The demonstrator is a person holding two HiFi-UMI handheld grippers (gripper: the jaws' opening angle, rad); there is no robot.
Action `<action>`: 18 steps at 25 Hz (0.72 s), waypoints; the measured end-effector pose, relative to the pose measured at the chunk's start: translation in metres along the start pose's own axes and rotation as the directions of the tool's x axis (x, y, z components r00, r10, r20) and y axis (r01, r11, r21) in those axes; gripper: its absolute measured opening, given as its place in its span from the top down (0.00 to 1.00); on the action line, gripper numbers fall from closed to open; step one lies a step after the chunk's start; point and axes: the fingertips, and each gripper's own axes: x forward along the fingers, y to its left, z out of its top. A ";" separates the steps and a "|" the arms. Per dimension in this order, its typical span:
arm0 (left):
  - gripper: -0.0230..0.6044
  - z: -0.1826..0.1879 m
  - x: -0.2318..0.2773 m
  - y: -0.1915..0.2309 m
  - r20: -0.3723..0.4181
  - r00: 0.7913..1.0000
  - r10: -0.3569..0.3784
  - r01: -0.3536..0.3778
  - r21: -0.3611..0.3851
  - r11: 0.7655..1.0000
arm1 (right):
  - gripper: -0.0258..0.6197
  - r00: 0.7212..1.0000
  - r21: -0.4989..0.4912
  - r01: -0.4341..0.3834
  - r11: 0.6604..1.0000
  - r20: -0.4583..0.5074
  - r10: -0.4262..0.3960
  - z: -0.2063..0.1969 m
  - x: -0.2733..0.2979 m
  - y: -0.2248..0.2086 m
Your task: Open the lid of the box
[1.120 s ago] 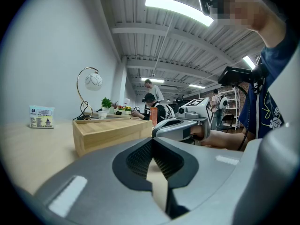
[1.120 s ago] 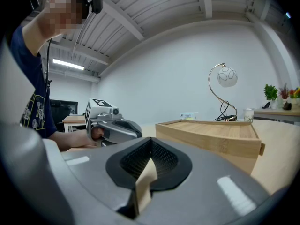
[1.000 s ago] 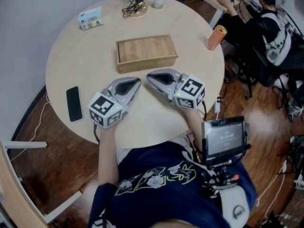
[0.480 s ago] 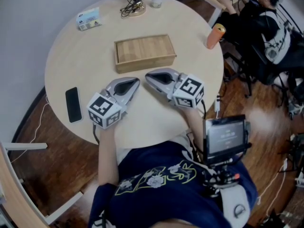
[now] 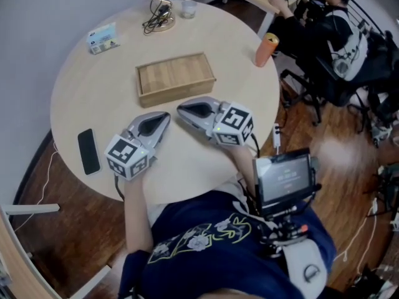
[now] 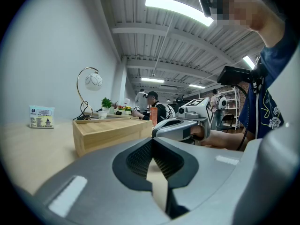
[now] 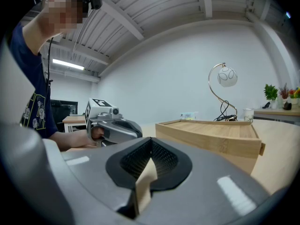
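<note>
A flat rectangular wooden box (image 5: 176, 78) lies in the middle of the round table (image 5: 75, 92), its lid down. Both grippers rest on the table just in front of it, tips pointing toward each other and the box. My left gripper (image 5: 164, 114) is shut with nothing between its jaws, a little short of the box's front side. My right gripper (image 5: 180, 109) is also shut and empty, close beside the left tip. The left gripper view shows the box (image 6: 110, 132) ahead left and the right gripper (image 6: 183, 125) beyond its own shut jaws. The right gripper view shows the box (image 7: 211, 135) at right.
A black phone (image 5: 88, 151) lies near the table's left edge. At the far side stand a small card box (image 5: 103, 38), a lamp base with cables (image 5: 157, 17) and a glass (image 5: 189, 8). An orange cup (image 5: 266, 49) stands at the right edge. A person (image 5: 330, 23) sits beyond.
Only the head view has shifted, sliding everything a little left in the picture. Both grippers and the box keep their places on the table.
</note>
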 end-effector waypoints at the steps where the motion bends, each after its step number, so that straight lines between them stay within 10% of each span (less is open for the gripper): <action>1: 0.96 -0.001 -0.001 0.000 -0.002 1.000 0.000 0.000 -0.001 1.000 | 0.96 1.000 0.002 0.000 1.000 -0.003 0.000 -0.001 0.001 0.001; 18: 0.96 0.001 -0.002 -0.001 -0.006 1.000 0.010 -0.010 0.003 1.000 | 0.96 1.000 0.017 0.005 1.000 0.020 -0.005 0.005 0.001 0.003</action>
